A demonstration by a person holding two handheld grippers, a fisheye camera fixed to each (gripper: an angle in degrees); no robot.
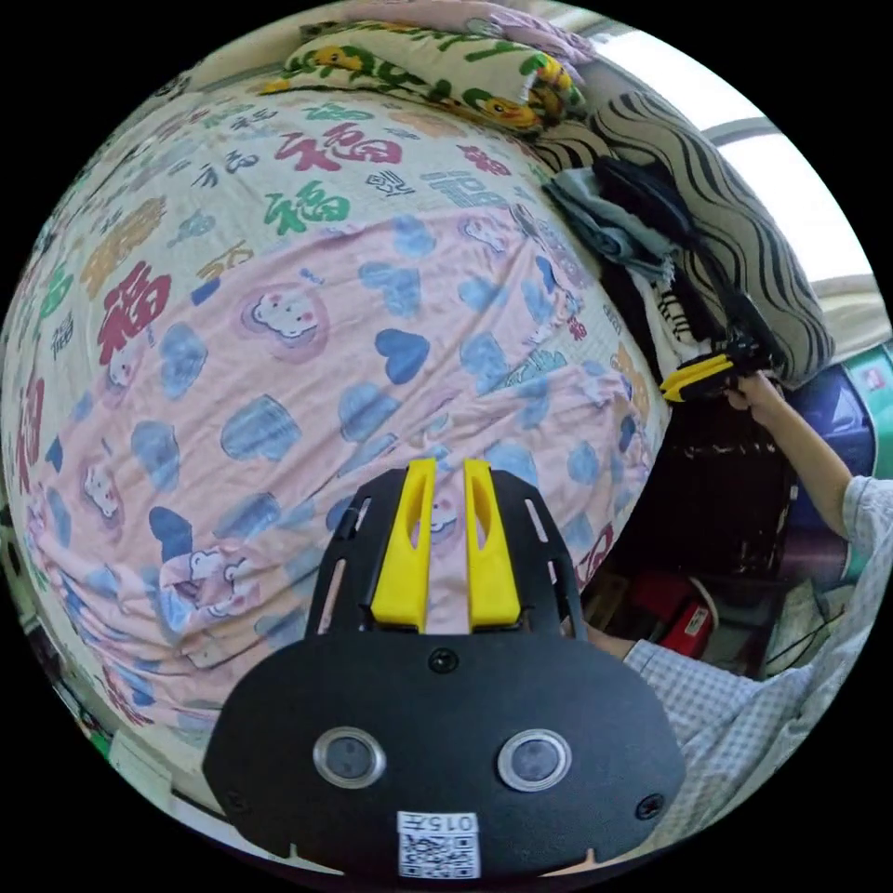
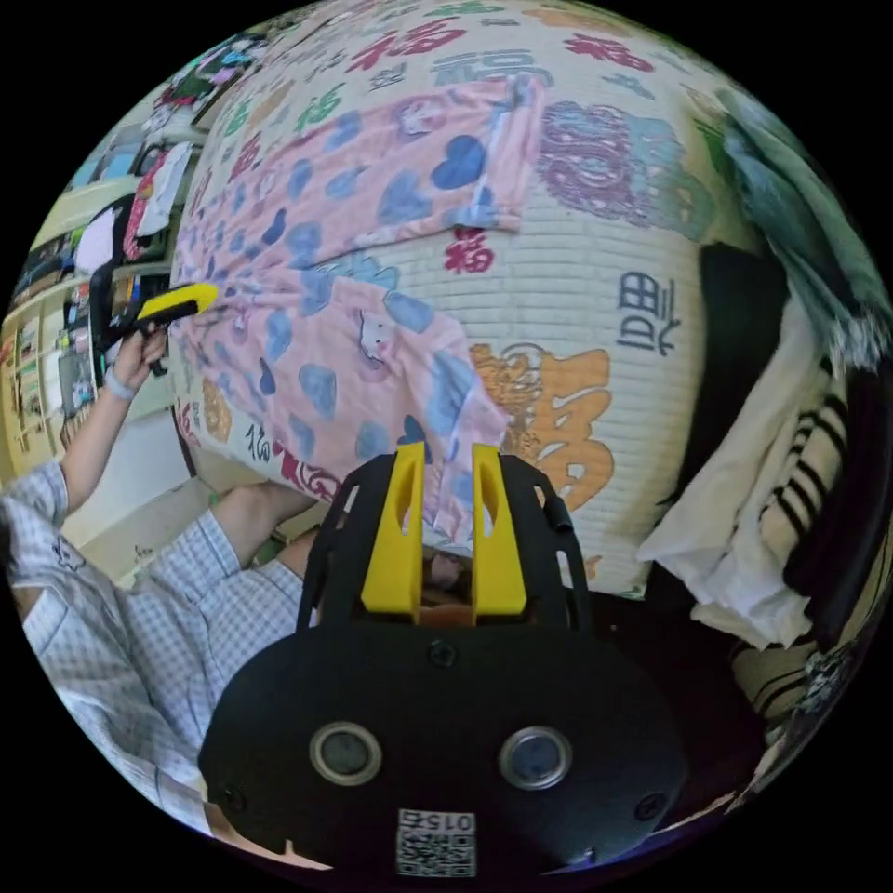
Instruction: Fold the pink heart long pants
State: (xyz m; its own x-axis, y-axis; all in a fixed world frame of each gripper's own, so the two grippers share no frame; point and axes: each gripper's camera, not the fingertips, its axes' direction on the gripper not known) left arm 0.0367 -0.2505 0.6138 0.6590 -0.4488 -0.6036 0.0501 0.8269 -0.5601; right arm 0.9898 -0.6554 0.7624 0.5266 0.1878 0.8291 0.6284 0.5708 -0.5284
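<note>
On bedspread (image 1: pixel 186 186), spread pink heart pants (image 1: pixel 307 391)

Bright window glare, fisheye-warped edges

Patterned bedsheet (image 1: pixel 186 205), duck-print pillow (image 1: pixel 419 65), striped cushion (image 1: pixel 735 223), clothes pile (image 2: pixel 791 502)

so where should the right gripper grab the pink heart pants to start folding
Judging from the right gripper view, the near leg's hem corner: the pink heart pants lie flat on the bed, and that leg end hangs at the mattress edge just ahead of the right gripper. Come in from the bedside so one jaw can slip under the free edge. The left gripper hovers over the other end.
</note>
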